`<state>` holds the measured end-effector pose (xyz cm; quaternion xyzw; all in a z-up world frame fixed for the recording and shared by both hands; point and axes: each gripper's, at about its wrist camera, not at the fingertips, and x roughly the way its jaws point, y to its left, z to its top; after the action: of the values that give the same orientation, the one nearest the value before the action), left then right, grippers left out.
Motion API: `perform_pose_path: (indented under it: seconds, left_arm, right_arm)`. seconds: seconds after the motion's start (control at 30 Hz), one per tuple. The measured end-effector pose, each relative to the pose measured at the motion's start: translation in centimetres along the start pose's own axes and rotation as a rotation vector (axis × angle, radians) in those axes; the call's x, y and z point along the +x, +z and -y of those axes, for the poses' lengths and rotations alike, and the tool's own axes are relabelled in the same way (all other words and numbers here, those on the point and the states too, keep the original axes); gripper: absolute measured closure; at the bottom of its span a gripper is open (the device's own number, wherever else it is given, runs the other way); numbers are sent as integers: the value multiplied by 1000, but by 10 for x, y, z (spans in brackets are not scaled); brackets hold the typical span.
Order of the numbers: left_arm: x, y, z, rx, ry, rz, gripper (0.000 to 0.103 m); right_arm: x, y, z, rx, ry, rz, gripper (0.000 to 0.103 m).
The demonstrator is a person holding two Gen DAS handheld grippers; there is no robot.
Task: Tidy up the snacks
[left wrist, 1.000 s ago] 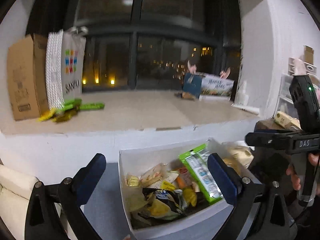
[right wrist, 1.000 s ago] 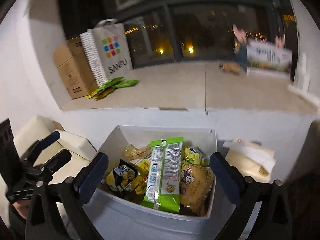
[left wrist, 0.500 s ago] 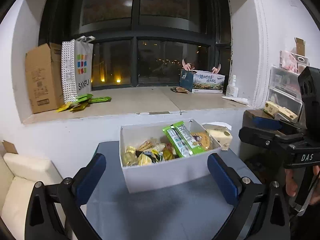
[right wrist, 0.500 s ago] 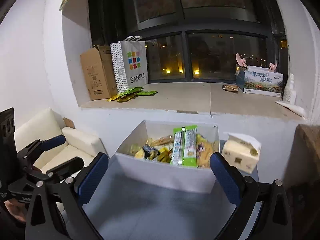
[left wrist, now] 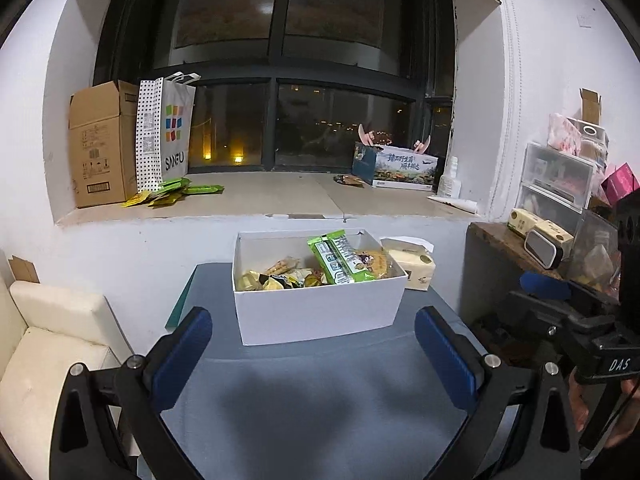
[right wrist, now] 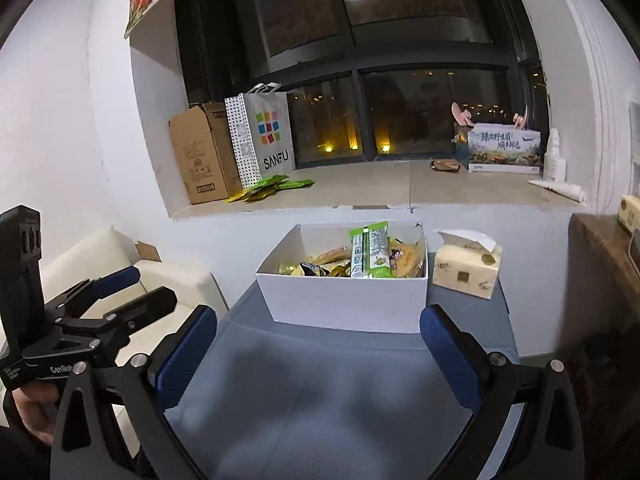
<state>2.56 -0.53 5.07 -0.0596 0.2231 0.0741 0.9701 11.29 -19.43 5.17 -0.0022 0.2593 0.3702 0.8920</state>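
With both grippers, left [left wrist: 313, 347] and right [right wrist: 319, 345], empty and fingers spread, the box [left wrist: 318, 312] sits mid-bench; its tall green pack [left wrist: 339, 255] could tip out if snagged.

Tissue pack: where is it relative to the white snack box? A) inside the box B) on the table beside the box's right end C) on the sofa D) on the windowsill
B: the tissue pack stands on the grey table just off the right end of the white snack box.
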Motion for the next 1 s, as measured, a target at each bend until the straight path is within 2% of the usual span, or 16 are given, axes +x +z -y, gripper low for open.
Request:
perform_pose_path:
  seconds: [1.0]
  left_arm:
    - [10,-4,-4,-5,10,-28,0]
  right_arm:
    - [4,-5,-4,-9,-22,-23,0]
